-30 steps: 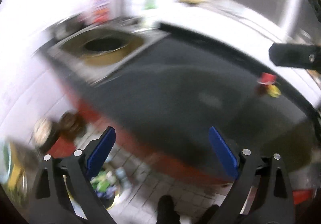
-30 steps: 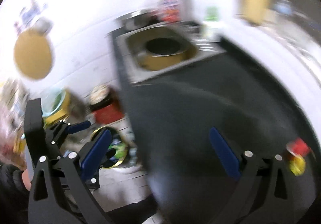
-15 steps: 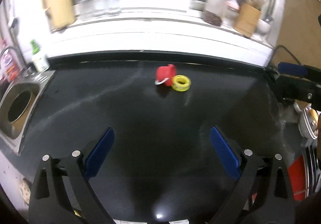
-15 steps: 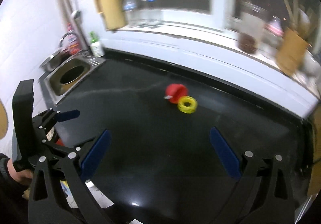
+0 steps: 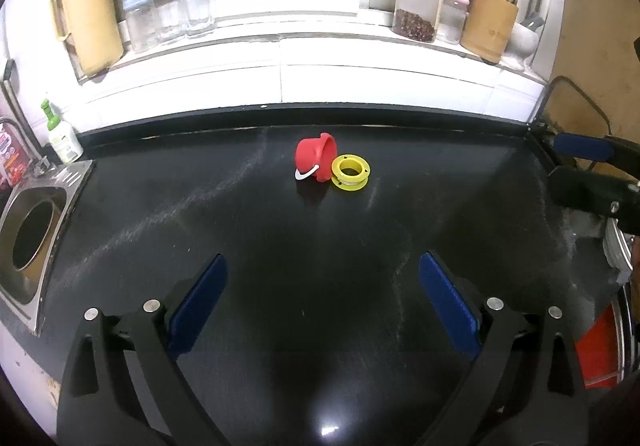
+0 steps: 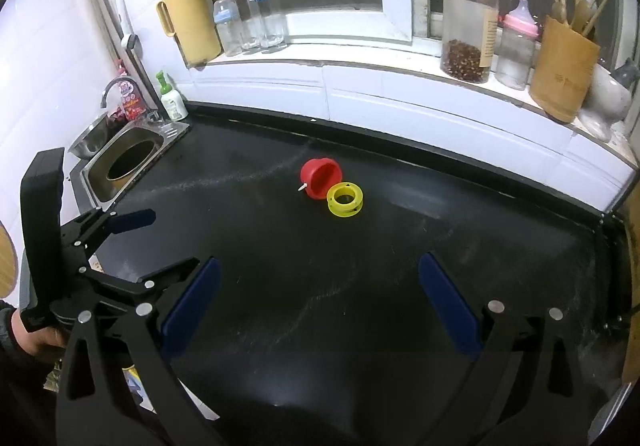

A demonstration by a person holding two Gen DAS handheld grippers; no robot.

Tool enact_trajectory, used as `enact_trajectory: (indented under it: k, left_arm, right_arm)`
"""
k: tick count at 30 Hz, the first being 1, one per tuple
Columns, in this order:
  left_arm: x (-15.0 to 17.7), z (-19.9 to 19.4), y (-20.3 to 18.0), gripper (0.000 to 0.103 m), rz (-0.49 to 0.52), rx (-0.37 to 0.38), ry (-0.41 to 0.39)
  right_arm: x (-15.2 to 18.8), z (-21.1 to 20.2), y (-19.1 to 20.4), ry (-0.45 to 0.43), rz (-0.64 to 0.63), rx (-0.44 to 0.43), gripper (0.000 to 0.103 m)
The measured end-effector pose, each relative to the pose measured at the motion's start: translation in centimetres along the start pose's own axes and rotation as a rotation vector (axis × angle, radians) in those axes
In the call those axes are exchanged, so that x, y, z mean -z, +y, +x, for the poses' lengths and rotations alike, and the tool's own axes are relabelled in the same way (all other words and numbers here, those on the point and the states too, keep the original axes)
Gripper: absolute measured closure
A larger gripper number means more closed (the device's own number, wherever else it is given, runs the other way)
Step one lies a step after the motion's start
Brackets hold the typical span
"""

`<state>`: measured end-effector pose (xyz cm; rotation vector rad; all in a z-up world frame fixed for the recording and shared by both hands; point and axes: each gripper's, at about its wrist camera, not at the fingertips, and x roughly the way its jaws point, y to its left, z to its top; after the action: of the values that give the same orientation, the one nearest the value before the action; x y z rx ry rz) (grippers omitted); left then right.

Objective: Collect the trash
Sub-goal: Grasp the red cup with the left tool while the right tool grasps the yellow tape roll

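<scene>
A small red toy bucket (image 5: 316, 162) (image 6: 322, 178) lies on its side in the middle of the black countertop (image 5: 280, 326). A yellow plastic spool (image 5: 351, 171) (image 6: 345, 199) lies flat against its right side. My left gripper (image 5: 322, 262) hovers open over the counter's near part, well short of both, with nothing between its fingers. My right gripper (image 6: 319, 263) is likewise open, also short of them. The left gripper (image 6: 176, 237) shows at the left of the right wrist view, held by a hand (image 6: 36, 338).
A steel sink (image 5: 32, 242) (image 6: 128, 166) is set into the counter's left end, with a soap bottle (image 6: 173, 98) behind it. The windowsill holds a yellow jug (image 5: 92, 18), several bottles and jars, and a bamboo utensil holder (image 6: 564, 66). A wooden board (image 5: 596, 46) leans at the right.
Both views swung from the sink and floor round to face the counter and window. Since half a second ago they have barely shifted. Both grippers stayed open.
</scene>
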<state>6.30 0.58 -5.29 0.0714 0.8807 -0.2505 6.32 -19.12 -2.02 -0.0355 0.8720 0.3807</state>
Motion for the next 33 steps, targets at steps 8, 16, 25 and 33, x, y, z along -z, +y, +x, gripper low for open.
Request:
enact_trajectory:
  k: [8, 16, 25, 33]
  left_arm:
    - [-3.6, 5.6, 0.7, 0.010, 0.015, 0.023, 0.026]
    - [-7.4, 13.7, 1.9, 0.010, 0.067, 0.035, 0.082]
    - [-9.8, 21.9, 3.5, 0.010, 0.088, 0.113, 0.159]
    - [-10.7, 25.9, 5.2, 0.027, 0.114, 0.162, 0.201]
  right_arm:
    - [-1.2, 4.8, -1.6, 0.043, 0.002, -0.022, 0.007]
    - [-2.5, 11.7, -3.9, 0.104, -0.006, -0.036, 0.007]
    - [-2.6, 20.2, -5.2, 0.205, -0.016, -0.088, 0.007]
    - [-3.8, 26.1, -4.5, 0.223, -0.105, -0.085, 0.011]
